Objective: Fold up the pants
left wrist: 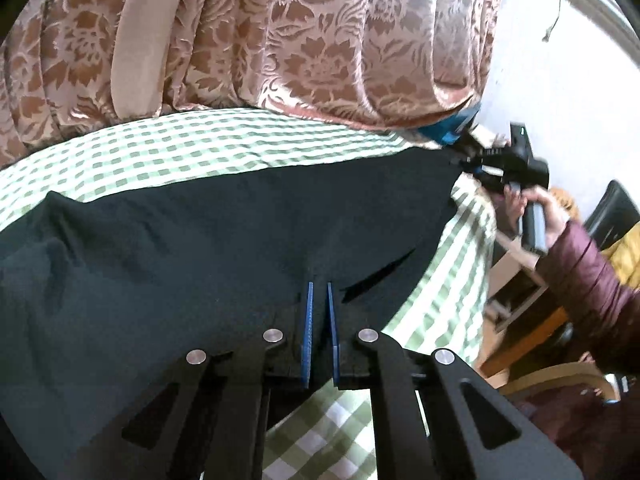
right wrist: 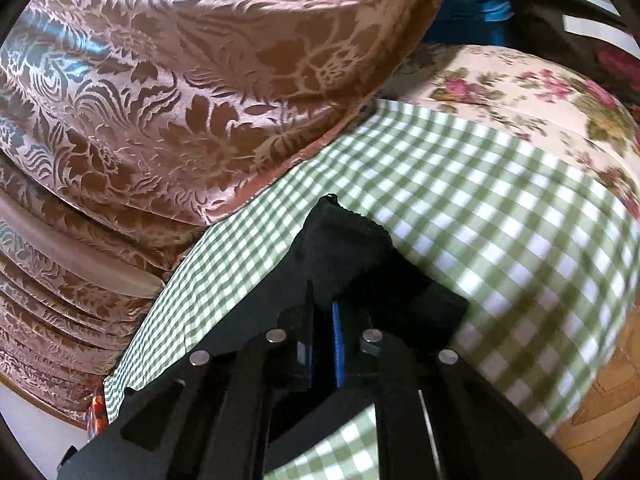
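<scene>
Behind right tool [right wrist: 320, 300], floral cushion [right wrist: 520, 92] only.

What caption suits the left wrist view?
Left hand-held gripper shut on dark pants spread over a green checked cloth, brown flowered bedding behind.

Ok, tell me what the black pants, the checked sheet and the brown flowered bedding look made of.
Black pants: matte, soft knit or cotton by the look, no sheen. Checked sheet: thin woven cotton, probably, dull green-and-white gingham. Brown flowered bedding: glossy satin-like jacquard, since highlights glint off the raised pattern.
</scene>
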Tool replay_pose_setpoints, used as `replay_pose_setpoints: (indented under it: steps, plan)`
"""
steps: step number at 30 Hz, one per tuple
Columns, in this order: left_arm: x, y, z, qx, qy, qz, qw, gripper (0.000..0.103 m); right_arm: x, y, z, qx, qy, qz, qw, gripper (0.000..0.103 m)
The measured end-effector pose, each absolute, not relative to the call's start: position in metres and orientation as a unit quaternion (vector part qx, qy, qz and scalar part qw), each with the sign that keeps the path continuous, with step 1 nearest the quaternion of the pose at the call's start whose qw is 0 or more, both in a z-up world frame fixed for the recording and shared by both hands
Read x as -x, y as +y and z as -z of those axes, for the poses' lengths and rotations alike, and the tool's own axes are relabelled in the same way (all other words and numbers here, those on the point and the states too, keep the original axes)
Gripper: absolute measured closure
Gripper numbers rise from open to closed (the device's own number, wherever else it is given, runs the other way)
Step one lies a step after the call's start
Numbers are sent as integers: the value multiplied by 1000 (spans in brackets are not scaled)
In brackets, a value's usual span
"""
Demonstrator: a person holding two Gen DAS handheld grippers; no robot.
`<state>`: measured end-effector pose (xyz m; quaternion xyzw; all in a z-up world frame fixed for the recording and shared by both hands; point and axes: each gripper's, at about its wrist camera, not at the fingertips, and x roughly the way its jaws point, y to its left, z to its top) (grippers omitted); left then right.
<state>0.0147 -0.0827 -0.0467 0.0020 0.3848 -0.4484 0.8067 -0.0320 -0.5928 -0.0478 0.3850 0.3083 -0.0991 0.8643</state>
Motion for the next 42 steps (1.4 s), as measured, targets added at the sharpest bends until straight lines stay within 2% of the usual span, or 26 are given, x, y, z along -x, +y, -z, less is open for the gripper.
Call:
replay_pose_setpoints:
  steps: [7,10,14,15,16,18,21,26,28,31,34,37,38,41,42]
  plan:
    - [-9,-87,64,-14,411,461,786,97,43,-606,100,-424,344,124,829,96]
    - [-8,-94,76,-25,430,457,778,97,48,-614,113,-452,342,116,816,92]
    - [-13,-87,81,10,447,458,768,95,56,-624,109,-468,327,115,813,78]
    - [-15,-85,80,20,451,460,765,91,59,-626,107,-475,325,115,810,66]
    - [-16,-83,79,24,452,460,764,80,64,-629,104,-475,322,124,810,55]
    - [-15,-76,71,40,445,461,767,63,74,-634,101,-469,318,139,813,54]
    - [-18,-61,58,88,432,477,761,61,78,-637,109,-484,321,127,804,54]
    - [-29,-54,60,95,437,434,782,61,60,-635,114,-483,324,123,804,55]
    - [-31,-58,67,90,448,421,783,61,49,-634,113,-474,331,122,807,77]
    - [-26,-67,75,74,460,421,778,61,39,-628,100,-436,347,131,820,87]
    - [-18,-72,79,52,462,429,774,61,47,-629,84,-401,325,156,842,88]
    - [-9,-81,88,-2,459,426,780,61,34,-631,113,-384,377,183,823,88]
    - [-6,-83,88,-11,455,424,783,61,35,-631,116,-387,368,183,825,88]
    - [-10,-80,86,-4,458,421,783,61,36,-629,113,-383,366,184,828,81]
    - [-11,-79,85,0,458,418,784,61,38,-629,110,-384,365,182,828,73]
